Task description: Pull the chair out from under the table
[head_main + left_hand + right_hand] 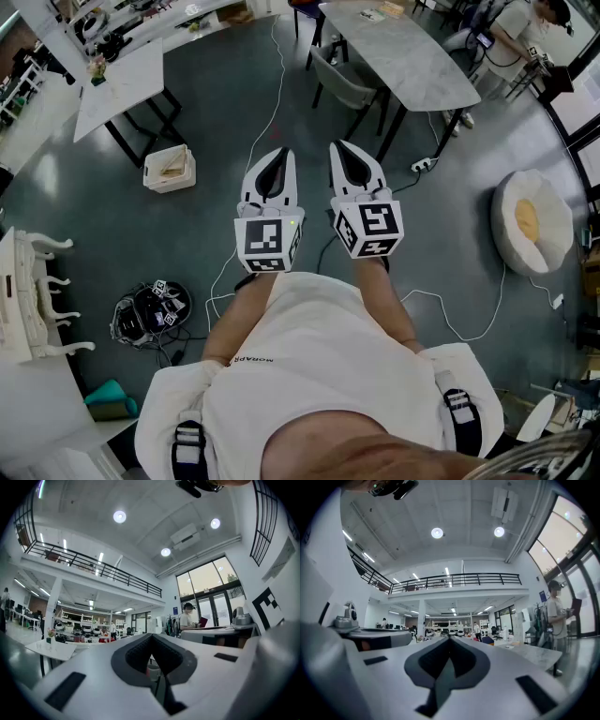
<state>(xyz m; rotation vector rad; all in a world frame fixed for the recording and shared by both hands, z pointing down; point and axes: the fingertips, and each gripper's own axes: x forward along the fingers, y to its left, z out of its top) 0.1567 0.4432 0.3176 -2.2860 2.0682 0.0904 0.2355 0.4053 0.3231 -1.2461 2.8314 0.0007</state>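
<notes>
A grey chair (pixel 345 84) stands pushed in against the near side of a long marble-topped table (pixel 403 56), far ahead at the top of the head view. My left gripper (pixel 281 154) and right gripper (pixel 339 148) are held level side by side in front of the person, well short of the chair. Both are shut with nothing between the jaws. In the left gripper view the left gripper (pixel 152 636) has its jaws closed to a point. The right gripper (pixel 450 638) looks the same in the right gripper view, with the marble table (pixel 536 653) at its right.
A white crate (pixel 170 169) sits on the grey floor at the left, near a white table (pixel 122 84). Cables (pixel 267 117) and a power strip (pixel 422 165) lie ahead. A round cushion (pixel 532 221) lies right. Dark gear (pixel 150 312) sits at lower left. A person (pixel 525 28) is beyond the marble table.
</notes>
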